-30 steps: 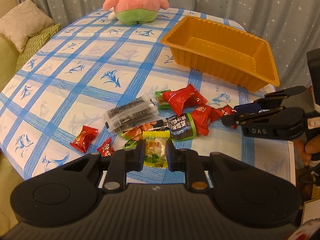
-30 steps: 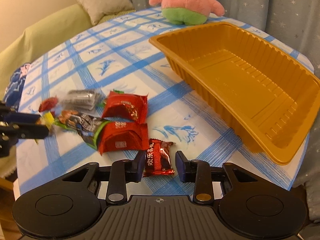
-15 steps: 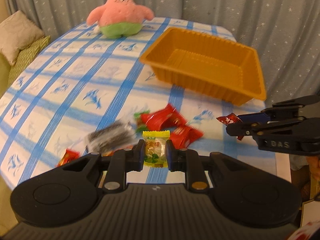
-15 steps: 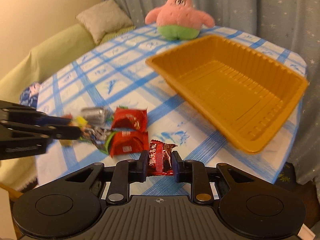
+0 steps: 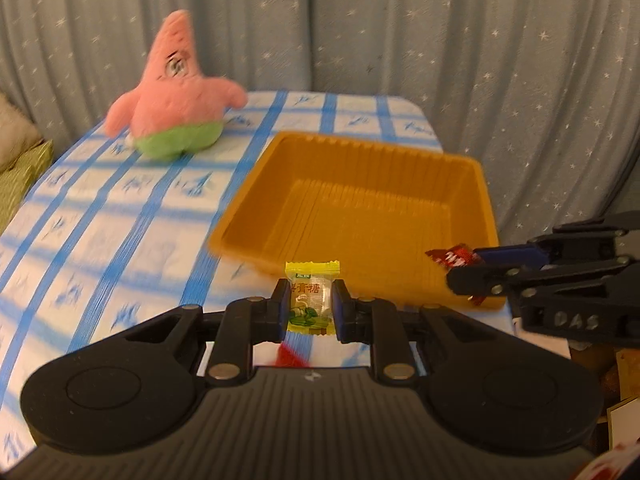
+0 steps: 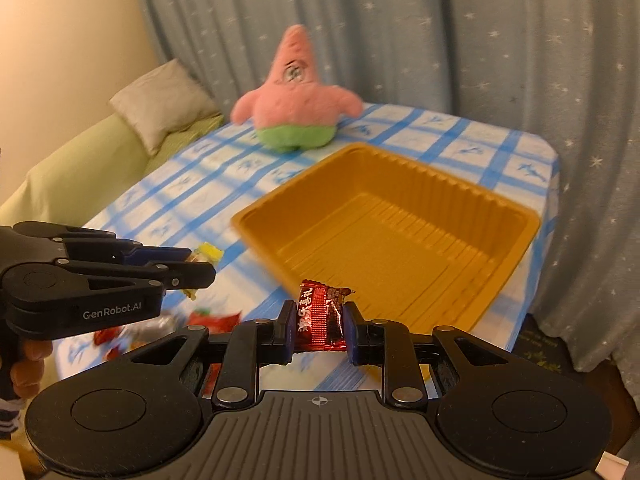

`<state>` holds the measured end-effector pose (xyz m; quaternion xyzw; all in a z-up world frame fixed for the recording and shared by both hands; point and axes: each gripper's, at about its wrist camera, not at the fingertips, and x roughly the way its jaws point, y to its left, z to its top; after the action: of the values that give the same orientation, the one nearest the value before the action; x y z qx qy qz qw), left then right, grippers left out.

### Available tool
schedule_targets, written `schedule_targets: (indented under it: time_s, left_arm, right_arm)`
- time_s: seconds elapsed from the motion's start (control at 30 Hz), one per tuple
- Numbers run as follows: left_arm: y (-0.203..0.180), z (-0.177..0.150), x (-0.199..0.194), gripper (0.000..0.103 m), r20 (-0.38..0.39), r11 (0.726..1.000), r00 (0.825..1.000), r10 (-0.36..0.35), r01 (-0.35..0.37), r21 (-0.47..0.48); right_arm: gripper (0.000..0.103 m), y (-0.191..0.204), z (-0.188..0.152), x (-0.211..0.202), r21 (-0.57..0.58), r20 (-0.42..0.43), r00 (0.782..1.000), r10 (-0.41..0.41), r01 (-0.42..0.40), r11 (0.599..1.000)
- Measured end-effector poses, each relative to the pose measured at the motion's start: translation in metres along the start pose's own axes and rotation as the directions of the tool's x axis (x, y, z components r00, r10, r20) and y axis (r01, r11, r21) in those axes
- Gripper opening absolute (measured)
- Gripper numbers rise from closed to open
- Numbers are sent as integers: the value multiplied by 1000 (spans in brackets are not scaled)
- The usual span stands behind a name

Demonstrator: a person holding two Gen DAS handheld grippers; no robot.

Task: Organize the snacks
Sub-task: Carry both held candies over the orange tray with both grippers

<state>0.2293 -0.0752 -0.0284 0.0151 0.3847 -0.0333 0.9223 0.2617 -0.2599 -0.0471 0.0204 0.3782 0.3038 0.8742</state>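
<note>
Lift-off: both grippers now up off the table, aimed at the tray (image 5: 360, 216) | left gripper (image 5: 310, 306) clenched on yellow candy (image 5: 311, 300) | right gripper (image 6: 320, 322) clenched on red candy (image 6: 320, 318) | tray empty | other snacks (image 6: 208, 320) left on cloth | drop-in likely next.

Two handheld grippers hang side by side, both angled downward. The left gripper (image 5: 310, 305) has its jaws clamped on a yellow candy (image 5: 311, 298); the right gripper (image 6: 319, 325) pinches a dark red candy (image 6: 320, 316). A hand (image 6: 30, 362) grips the left gripper's handle, fingers curled around it.
</note>
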Motion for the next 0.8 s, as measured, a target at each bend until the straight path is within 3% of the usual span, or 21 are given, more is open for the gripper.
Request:
schedule_targets:
  time_s: [0.3,0.8]
  left_arm:
    - [-7,35,51,20,-28,998,998,-61,62,31]
    - [-17,49,107,20,-98,993,990,-97,103,61]
  right_arm:
    - [25,-28,19,30,80,-5,998,-67,67,995]
    - [25,-57,26,55,139,-47,993,-112,118,983]
